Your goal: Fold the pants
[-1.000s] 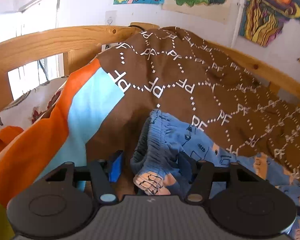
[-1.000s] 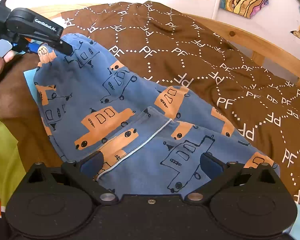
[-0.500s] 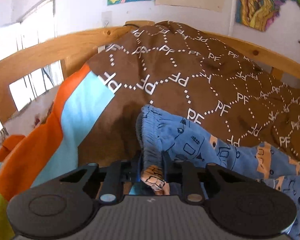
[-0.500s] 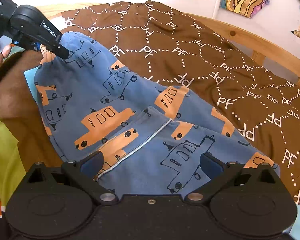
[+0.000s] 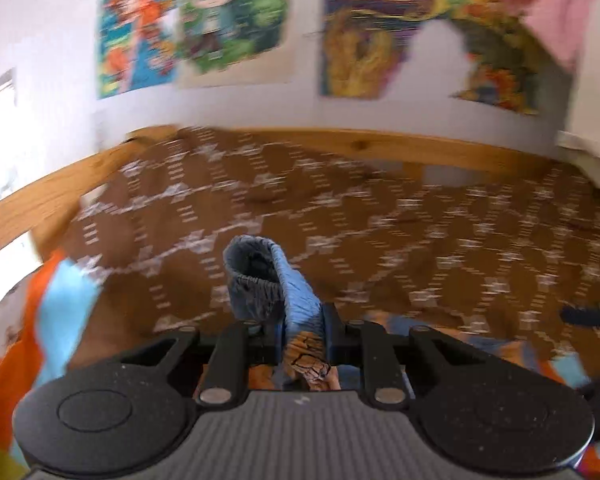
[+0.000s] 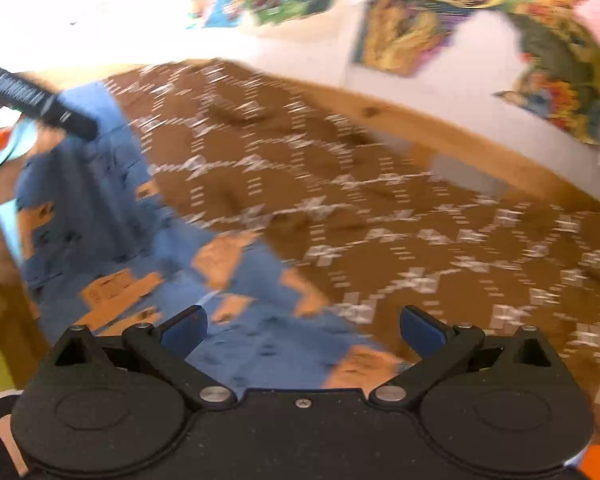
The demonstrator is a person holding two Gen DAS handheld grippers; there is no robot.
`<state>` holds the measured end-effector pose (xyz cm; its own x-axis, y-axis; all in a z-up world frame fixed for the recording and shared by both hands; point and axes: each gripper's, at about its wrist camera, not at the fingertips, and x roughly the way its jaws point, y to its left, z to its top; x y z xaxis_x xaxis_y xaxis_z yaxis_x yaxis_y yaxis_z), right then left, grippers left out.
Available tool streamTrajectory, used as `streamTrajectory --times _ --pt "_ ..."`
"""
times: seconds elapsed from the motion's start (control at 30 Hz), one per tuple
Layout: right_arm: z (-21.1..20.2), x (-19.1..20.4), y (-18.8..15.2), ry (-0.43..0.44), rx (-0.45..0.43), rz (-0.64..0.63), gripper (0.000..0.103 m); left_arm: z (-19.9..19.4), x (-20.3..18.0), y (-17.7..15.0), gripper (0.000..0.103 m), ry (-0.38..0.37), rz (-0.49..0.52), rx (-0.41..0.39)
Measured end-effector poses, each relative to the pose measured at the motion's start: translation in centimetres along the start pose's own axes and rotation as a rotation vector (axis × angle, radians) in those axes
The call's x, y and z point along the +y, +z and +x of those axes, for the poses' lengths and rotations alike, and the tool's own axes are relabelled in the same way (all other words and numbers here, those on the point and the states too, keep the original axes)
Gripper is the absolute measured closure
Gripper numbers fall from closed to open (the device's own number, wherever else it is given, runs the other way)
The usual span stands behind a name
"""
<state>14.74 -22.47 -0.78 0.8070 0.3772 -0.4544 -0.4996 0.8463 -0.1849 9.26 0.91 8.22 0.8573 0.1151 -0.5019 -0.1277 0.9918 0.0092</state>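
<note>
Now: left hand-held gripper (image 5: 302,338) pinching the pants (image 6: 236,280) at the elastic waistband, lifted off the bed (image 6: 380,216), long axis running toward the right hand-held gripper (image 6: 302,326), spread wide above the near end.

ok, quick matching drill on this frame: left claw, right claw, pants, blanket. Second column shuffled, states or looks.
Column one:
1. left claw
2. right claw
3. blue pants with orange truck print
4. brown patterned blanket

Column two:
A. spread under the garment
B. wide open, holding nothing
C. one end pinched and lifted
D. shut on gathered fabric

Pairs: 1-D, 2-B, 3-C, 4-A
</note>
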Motion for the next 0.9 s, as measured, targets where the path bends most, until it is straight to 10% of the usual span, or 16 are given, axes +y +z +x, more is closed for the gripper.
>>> streamTrajectory --times 0.4,0.47,0.67,0.9 --pt "-5.3 -9.4 -3.0 -0.19 -0.016 0.238 0.001 2.1 -14.5 -4.3 0.08 -0.295 0.297 0.09" --pt "-5.1 -10.5 -3.8 -0.186 -0.015 0.289 0.001 3.1 -16.3 -5.9 0.067 -0.307 0.351 0.14" --pt "-3.8 -12.2 -6.2 -0.068 0.0 0.447 0.001 2.9 -16.1 -9.0 0.038 -0.31 0.402 0.151" --pt "-2.1 -9.7 -5.7 0.147 -0.007 0.495 0.001 2.1 -14.8 -10.5 0.04 -0.296 0.515 0.148"
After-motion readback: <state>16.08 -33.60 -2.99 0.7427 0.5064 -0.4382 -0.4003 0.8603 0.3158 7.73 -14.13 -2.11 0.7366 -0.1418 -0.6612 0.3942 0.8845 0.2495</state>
